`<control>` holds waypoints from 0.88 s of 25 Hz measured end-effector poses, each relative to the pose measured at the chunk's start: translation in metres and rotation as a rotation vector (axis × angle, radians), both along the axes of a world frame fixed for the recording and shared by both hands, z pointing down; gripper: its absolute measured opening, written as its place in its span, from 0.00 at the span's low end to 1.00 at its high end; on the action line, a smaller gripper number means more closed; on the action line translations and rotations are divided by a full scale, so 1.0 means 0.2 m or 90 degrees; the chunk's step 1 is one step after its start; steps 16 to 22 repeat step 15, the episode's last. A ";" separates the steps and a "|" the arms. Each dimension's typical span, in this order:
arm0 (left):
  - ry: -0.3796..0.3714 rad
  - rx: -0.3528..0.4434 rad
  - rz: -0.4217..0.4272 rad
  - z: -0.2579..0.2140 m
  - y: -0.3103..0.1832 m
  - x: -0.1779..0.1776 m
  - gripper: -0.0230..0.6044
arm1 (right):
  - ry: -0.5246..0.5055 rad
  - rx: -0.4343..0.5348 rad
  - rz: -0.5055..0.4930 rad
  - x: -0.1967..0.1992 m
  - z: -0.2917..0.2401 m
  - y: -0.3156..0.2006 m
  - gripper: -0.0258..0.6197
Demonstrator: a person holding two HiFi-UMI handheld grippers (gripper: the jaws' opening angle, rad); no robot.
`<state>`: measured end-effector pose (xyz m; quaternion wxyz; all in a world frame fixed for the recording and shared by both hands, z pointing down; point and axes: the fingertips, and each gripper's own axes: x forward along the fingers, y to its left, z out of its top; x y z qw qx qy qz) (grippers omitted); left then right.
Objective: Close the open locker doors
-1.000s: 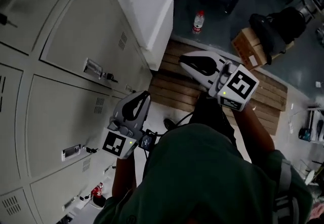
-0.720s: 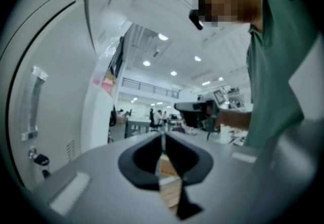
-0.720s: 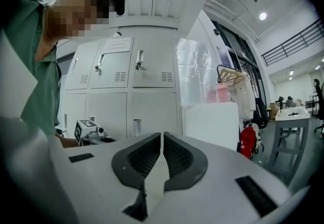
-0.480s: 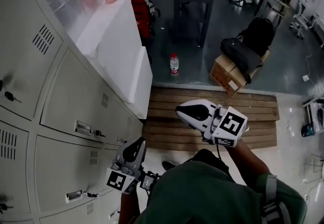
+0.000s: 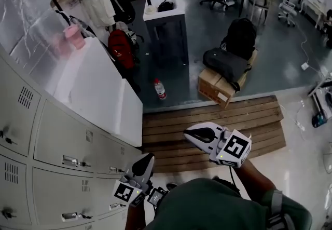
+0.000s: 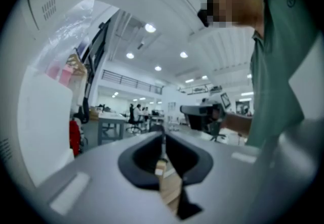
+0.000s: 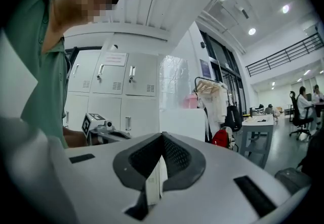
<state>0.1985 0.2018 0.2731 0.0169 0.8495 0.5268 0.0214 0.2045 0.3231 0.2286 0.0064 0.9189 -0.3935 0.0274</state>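
Note:
The grey lockers (image 5: 57,140) fill the left of the head view, and every door I can see lies flush and closed; they also stand at the back left of the right gripper view (image 7: 116,89). My left gripper (image 5: 148,159) hangs low beside the lockers and touches no door. Its jaws are shut and empty in the left gripper view (image 6: 163,141). My right gripper (image 5: 190,133) is held over the wooden platform. Its jaws are closing fully together with nothing between them (image 7: 162,138).
A white cabinet (image 5: 98,96) adjoins the lockers. A wooden slatted platform (image 5: 228,117) lies on the floor ahead. Beyond it are a water bottle (image 5: 160,89), a cardboard box (image 5: 215,89) under a black bag, a red backpack (image 5: 120,50) and a small table (image 5: 165,13).
The head view has swung up from the lockers toward the room. Both grippers now sit lower in the frame and farther from the locker doors.

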 end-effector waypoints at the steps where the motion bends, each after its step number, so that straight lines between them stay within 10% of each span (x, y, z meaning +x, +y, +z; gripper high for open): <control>1: 0.002 -0.003 0.006 -0.01 0.09 -0.02 0.07 | -0.001 0.002 0.006 -0.04 0.01 0.08 0.05; 22: 0.003 0.004 0.052 0.04 0.81 -0.36 0.07 | -0.027 0.016 0.063 -0.50 0.16 0.81 0.05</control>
